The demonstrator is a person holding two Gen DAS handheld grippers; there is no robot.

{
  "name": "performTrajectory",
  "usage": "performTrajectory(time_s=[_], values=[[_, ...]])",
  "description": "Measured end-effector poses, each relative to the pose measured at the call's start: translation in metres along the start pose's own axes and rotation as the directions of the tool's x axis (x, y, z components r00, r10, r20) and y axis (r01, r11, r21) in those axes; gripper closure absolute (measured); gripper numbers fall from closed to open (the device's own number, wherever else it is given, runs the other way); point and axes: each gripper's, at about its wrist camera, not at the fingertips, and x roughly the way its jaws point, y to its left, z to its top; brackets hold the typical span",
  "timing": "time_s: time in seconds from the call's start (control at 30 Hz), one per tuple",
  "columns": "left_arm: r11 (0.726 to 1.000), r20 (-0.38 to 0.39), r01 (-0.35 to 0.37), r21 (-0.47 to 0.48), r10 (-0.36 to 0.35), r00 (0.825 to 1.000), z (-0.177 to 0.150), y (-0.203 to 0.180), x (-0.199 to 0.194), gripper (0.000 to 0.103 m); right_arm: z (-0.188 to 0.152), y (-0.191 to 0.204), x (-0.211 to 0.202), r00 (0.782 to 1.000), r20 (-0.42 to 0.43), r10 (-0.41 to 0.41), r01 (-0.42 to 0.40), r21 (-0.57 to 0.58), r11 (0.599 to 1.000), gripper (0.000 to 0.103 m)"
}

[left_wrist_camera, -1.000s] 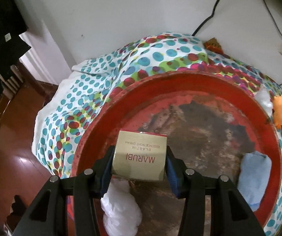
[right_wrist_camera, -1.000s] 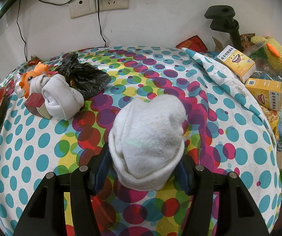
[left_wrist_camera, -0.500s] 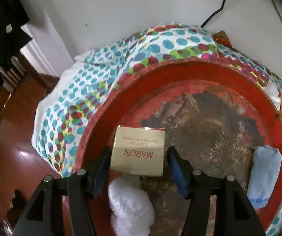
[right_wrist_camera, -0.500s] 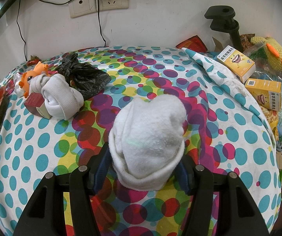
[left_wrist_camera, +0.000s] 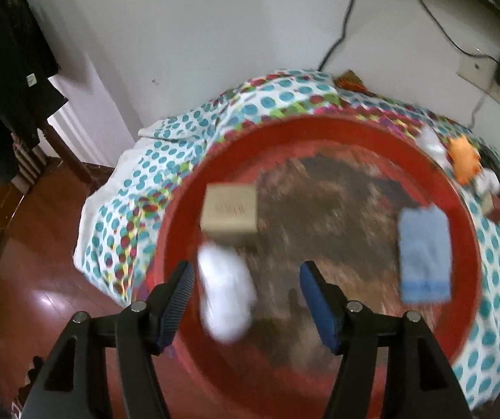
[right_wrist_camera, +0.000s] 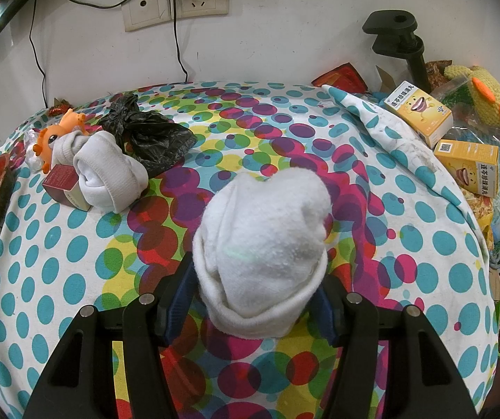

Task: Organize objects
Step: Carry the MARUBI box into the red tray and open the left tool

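Left gripper (left_wrist_camera: 246,296) gaping wide, gripping nothing, hovering over red basin (left_wrist_camera: 459,209). Beige box (left_wrist_camera: 229,208) lying inside basin ahead of fingers, white bag (left_wrist_camera: 224,295) between them, blue cloth (left_wrist_camera: 423,255) off to right side; view blurring. Right gripper (right_wrist_camera: 250,300) clamping rolled white sock (right_wrist_camera: 262,255), hanging above dotted tablecloth (right_wrist_camera: 58,262). Second sock roll (right_wrist_camera: 108,176) sitting far left, touching maroon box (right_wrist_camera: 63,188), black bag (right_wrist_camera: 148,136) and orange toy (right_wrist_camera: 52,136) just beside.

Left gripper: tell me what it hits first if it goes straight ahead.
Most likely the worn floor of the red basin, between the white bag and the blue cloth. The left gripper is open; blur makes depth uncertain.
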Motion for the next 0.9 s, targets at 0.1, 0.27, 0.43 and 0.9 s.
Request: performTrajectory(time_s=[0.1,0.27,0.43,0.9], values=[[1.0,0.016,0.015,-0.001,-0.015,1.0,-0.025,-0.008,-0.016,0.038,0.0,-0.001,0.0,1.0,0.0,-0.001,0.001,-0.001,1.0,0.046],[1.0,0.052,0.005,0.023,-0.006,0.999,-0.061,-0.024,-0.039,0.038,0.0,-0.001,0.0,1.0,-0.001,0.0,0.0,0.0,1.0,0.046],[0.999,0.072,-0.019,0.047,0.016,0.997,-0.077,-0.032,-0.051,0.038,0.0,-0.001,0.0,1.0,-0.001,-0.001,0.001,0.0,1.0,0.045],[0.999,0.091,-0.034,0.025,0.032,0.995,-0.088,-0.024,-0.041,0.038,-0.003,0.003,-0.006,1.0,0.0,-0.015,0.015,-0.025,1.0,0.07]])
